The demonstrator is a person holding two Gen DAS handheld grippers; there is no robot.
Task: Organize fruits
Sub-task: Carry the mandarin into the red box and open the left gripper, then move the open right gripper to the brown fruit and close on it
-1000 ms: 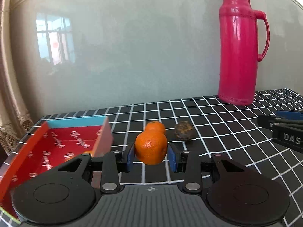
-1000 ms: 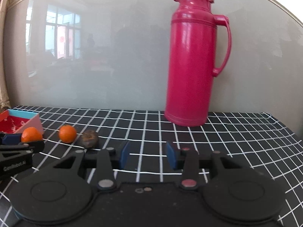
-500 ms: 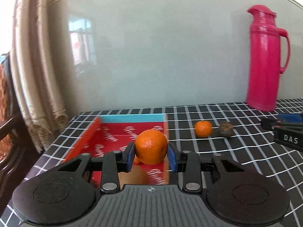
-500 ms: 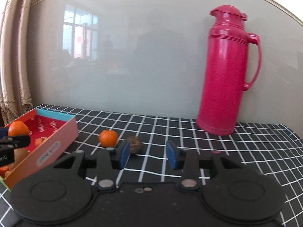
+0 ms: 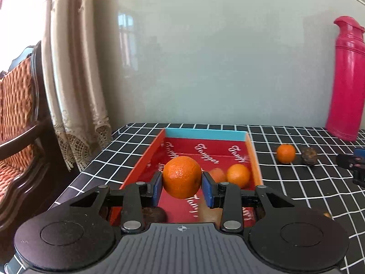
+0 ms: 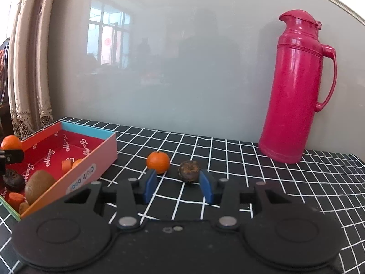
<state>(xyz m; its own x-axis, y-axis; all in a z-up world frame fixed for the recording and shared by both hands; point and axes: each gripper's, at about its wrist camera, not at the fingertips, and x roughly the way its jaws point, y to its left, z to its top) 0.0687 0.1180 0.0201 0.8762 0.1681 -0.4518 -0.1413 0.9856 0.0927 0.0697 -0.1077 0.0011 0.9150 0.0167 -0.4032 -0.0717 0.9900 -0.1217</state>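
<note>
My left gripper [image 5: 182, 186] is shut on an orange [image 5: 182, 176] and holds it above the near part of the red box [image 5: 206, 134]; the held orange also shows in the right wrist view [image 6: 11, 142]. The box [image 6: 91, 157] holds another orange [image 5: 238, 175], a kiwi [image 6: 38, 186], a dark fruit [image 6: 13, 181] and orange pieces. My right gripper [image 6: 179, 186] is open and empty, low over the table. A small orange [image 6: 158, 162] and a dark brown fruit [image 6: 189, 170] lie just beyond its fingertips, the dark fruit between the jaws' line.
A tall pink thermos [image 6: 296, 91] stands at the back right against the wall. The table has a black cloth with white grid [image 6: 262, 182]. A curtain [image 5: 75, 80] and a wooden chair [image 5: 20, 118] are left of the table's edge.
My left gripper has carried the orange leftward and now holds it over the box. My right gripper has moved closer to the small orange and the dark fruit.
</note>
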